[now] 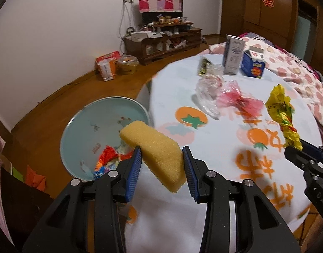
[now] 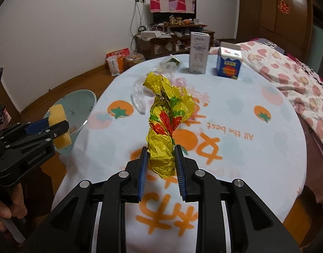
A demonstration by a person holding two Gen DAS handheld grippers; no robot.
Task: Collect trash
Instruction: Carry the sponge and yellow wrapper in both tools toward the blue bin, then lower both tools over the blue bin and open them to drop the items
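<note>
My left gripper is shut on a yellow sponge and holds it at the table's left edge, beside a pale blue trash bin on the floor; both also show in the right wrist view: the sponge, the bin. My right gripper is shut on a crumpled yellow plastic bag held up above the table; the bag also shows in the left wrist view. A pink wrapper and clear plastic lie on the table.
The round table has a printed cloth. A tall white carton, a blue carton and a small dark packet stand at the far side. The bin holds several wrappers. A bed is to the right.
</note>
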